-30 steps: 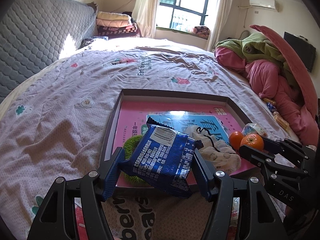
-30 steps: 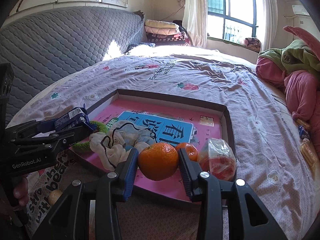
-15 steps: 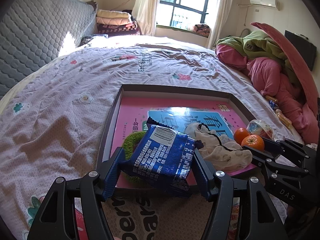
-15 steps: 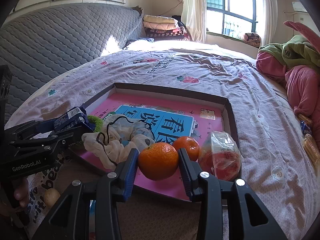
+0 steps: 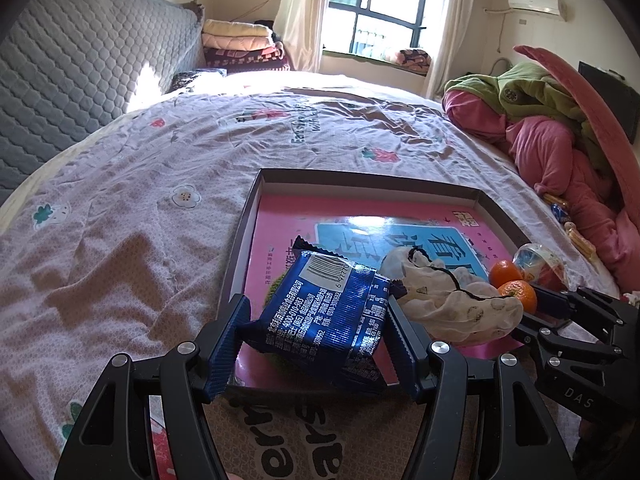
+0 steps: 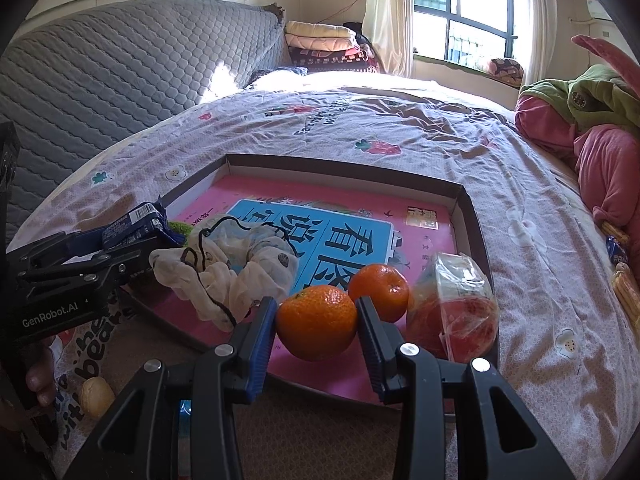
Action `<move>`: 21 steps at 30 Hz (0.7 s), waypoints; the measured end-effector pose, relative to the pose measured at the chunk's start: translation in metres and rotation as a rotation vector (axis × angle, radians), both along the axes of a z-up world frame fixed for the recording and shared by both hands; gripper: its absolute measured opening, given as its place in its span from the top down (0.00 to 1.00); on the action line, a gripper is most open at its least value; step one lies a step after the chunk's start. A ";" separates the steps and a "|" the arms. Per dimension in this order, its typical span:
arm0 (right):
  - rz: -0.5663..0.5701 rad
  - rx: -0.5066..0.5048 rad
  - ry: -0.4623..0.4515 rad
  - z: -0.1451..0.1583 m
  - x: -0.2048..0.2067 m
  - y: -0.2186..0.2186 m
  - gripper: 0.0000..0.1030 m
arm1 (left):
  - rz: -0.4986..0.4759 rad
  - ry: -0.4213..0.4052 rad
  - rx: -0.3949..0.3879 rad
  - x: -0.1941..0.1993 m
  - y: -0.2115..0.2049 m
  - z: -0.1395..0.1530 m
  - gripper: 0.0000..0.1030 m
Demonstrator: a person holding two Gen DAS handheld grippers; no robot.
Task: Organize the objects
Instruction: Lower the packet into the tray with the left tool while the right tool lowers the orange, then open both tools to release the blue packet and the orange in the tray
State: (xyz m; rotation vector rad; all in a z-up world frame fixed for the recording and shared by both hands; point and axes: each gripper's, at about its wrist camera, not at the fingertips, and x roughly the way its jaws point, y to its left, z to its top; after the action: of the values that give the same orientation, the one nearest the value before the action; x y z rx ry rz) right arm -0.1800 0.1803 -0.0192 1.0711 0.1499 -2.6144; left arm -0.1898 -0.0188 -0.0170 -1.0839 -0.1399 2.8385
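My left gripper (image 5: 316,336) is shut on a blue snack packet (image 5: 326,314) and holds it over the near left corner of a shallow box (image 5: 360,178) with a pink and blue book in it. My right gripper (image 6: 316,326) is shut on an orange (image 6: 316,322) over the box's near edge (image 6: 472,216). In the box lie a second orange (image 6: 380,286), a white drawstring cloth (image 6: 236,268), a clear bag with red contents (image 6: 456,312) and a green fuzzy thing (image 6: 178,227), mostly hidden under the packet.
The box sits on a bed with a pale flowered sheet (image 5: 140,200). A grey quilted headboard (image 6: 120,76) stands at the left. Pink and green bedding (image 5: 560,128) is piled at the right. A walnut (image 6: 96,396) lies on a printed mat near me. Small snacks (image 6: 624,284) lie at the right.
Both grippers have moved a little forward and lower over the box, each still holding its object. The box contents have not moved.
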 end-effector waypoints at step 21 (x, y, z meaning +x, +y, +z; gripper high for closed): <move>0.015 0.004 -0.023 -0.006 -0.010 -0.009 0.60 | 0.012 -0.014 -0.022 -0.005 -0.001 -0.009 0.35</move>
State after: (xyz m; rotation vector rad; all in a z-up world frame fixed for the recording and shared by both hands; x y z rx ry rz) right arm -0.1903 0.1716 -0.0254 1.0976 0.1575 -2.5888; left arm -0.1951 -0.0195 -0.0261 -1.1119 -0.1164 2.8502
